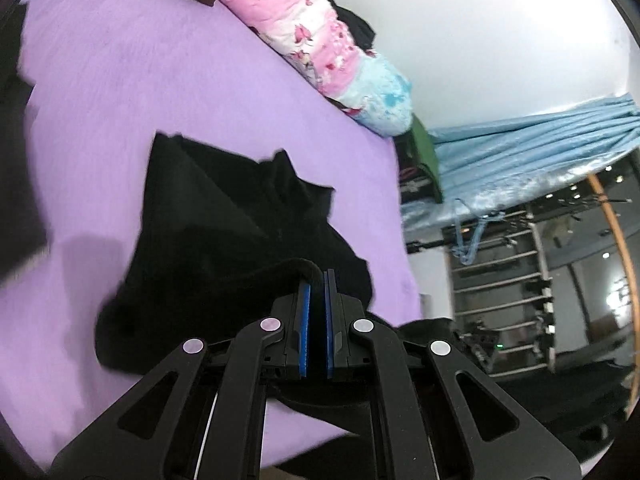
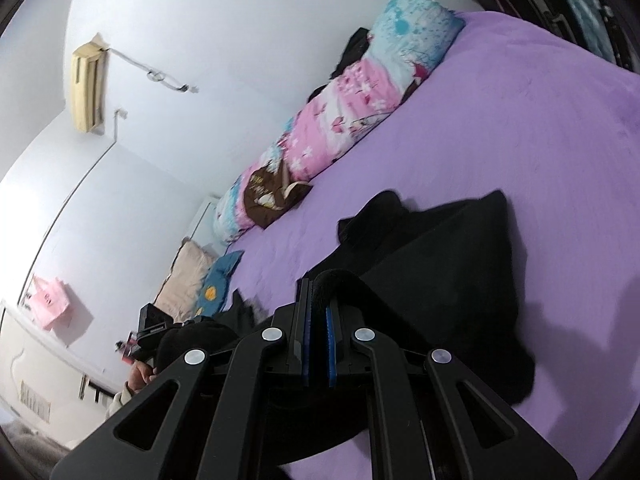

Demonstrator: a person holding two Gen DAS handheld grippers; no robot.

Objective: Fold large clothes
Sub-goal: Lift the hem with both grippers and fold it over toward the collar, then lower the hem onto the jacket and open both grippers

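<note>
A black garment (image 1: 224, 216) lies partly folded on the purple bed cover (image 1: 120, 80). My left gripper (image 1: 318, 280) is shut on a thick rolled edge of the black garment and lifts it off the bed. In the right wrist view the same garment (image 2: 448, 264) spreads ahead on the purple cover (image 2: 540, 128). My right gripper (image 2: 320, 286) is shut on another rolled edge of it, held above the bed. The cloth hangs down from both grippers.
A pink and blue floral quilt (image 1: 320, 40) lies rolled along the wall side of the bed, also in the right wrist view (image 2: 340, 120). Pillows (image 2: 188, 280) sit at the bed's far end. Blue curtains (image 1: 520, 152) and a ladder-like rack (image 1: 504, 288) stand past the bed edge.
</note>
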